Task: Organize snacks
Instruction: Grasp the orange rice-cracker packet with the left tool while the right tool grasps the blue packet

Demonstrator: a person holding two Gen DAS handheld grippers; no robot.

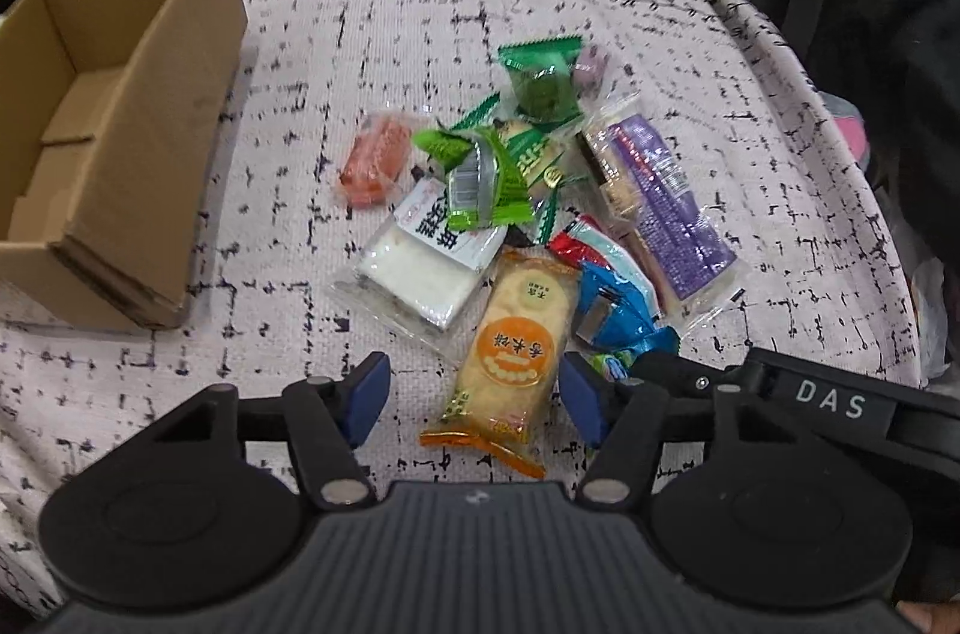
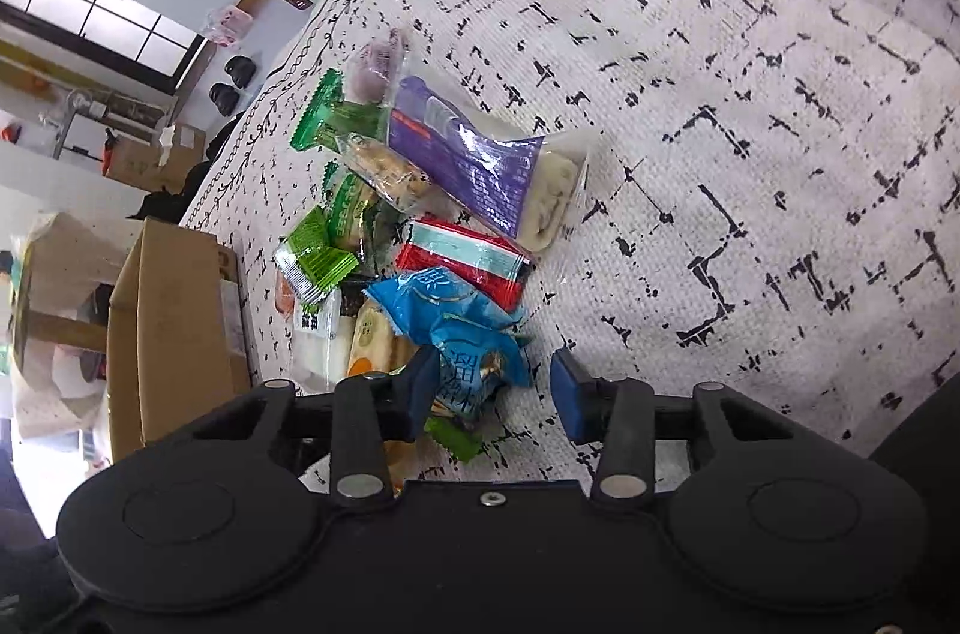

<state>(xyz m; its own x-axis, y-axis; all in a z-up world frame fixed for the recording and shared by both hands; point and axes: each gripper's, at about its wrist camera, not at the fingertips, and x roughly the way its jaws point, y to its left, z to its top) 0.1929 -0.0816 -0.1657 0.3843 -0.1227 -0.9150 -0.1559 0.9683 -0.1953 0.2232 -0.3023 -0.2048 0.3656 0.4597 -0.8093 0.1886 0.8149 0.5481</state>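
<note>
Snacks piled; left gripper straddles rice cracker pack, spread wide

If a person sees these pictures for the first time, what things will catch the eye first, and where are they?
The eye goes first to the heap of bright snack packets at the middle of the patterned cloth, above all the long purple packet on its right side and the orange rice cracker packet lying between the open left gripper's fingers. Next comes the open cardboard box, seemingly empty, at the left. In the right wrist view, the open right gripper straddles a crumpled blue packet.
</note>
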